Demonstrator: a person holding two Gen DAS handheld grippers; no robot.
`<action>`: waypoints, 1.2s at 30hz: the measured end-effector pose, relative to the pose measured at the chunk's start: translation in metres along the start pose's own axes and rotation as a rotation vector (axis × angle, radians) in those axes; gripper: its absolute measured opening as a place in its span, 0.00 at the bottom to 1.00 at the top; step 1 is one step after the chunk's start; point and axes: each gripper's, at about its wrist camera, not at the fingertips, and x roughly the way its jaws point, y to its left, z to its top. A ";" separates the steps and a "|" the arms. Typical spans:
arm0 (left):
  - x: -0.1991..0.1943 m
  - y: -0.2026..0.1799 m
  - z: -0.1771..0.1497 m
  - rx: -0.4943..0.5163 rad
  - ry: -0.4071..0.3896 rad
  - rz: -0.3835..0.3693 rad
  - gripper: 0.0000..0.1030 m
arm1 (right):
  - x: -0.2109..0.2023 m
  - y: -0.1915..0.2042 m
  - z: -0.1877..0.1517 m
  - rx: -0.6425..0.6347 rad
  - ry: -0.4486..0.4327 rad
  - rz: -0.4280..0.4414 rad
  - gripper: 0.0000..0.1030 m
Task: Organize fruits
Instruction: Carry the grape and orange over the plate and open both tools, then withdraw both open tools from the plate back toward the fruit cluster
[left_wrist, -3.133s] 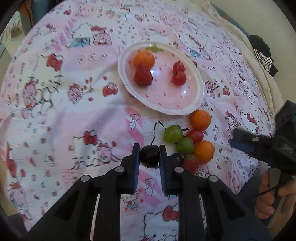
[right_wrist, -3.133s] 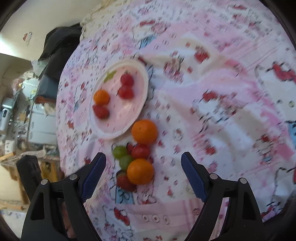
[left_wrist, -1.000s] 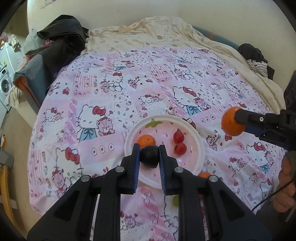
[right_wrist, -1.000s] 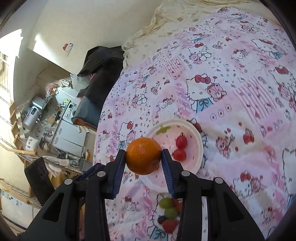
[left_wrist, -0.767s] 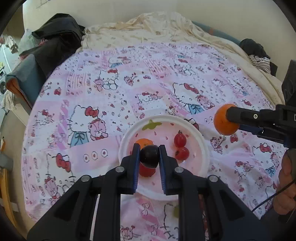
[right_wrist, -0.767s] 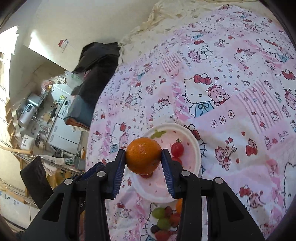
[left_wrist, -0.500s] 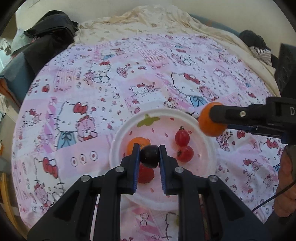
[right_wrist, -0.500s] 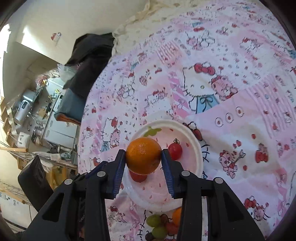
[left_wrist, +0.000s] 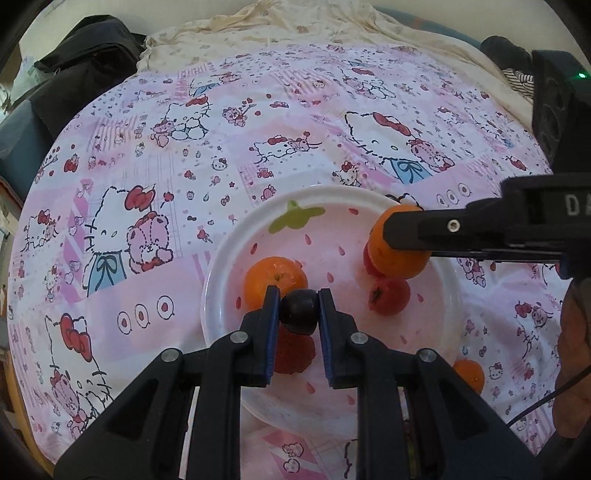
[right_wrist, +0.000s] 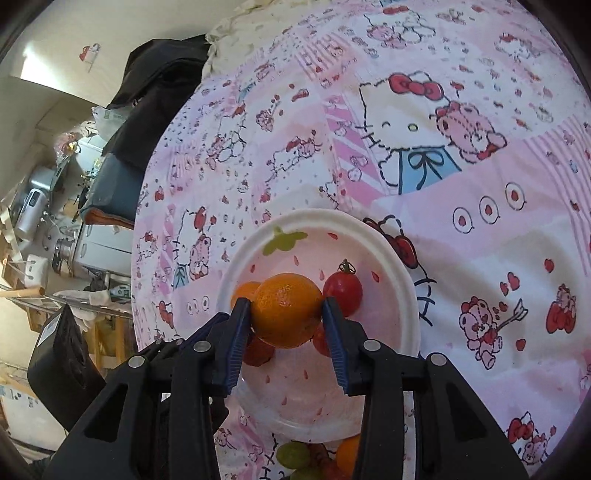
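Plate (left_wrist: 221, 273) rim beneath both loaded tools

Left wrist view looks steeply down, close over the plate (left_wrist: 221, 266) on the bed. Right wrist view angles down from the plate's near-right, equally close. Both share the plate (right_wrist: 402, 280) and bedsheet (left_wrist: 258, 110).

Left gripper (left_wrist: 295, 308) pitched steeply down, blue pads clamped on a small dark fruit (left_wrist: 299, 311); right gripper (right_wrist: 287, 314) angled down less steeply, pads pressed on an orange (right_wrist: 286, 310), its black finger reaching in from the right edge of the left wrist view.
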 end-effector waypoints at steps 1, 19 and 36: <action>-0.001 0.000 0.000 0.002 -0.008 0.006 0.17 | 0.001 -0.001 0.000 0.007 0.005 0.001 0.41; -0.003 0.002 0.005 -0.021 -0.025 0.011 0.69 | -0.003 0.002 0.005 0.058 -0.044 0.024 0.79; -0.032 0.021 0.012 -0.112 -0.101 0.028 0.71 | -0.030 0.038 0.000 -0.063 -0.099 -0.035 0.84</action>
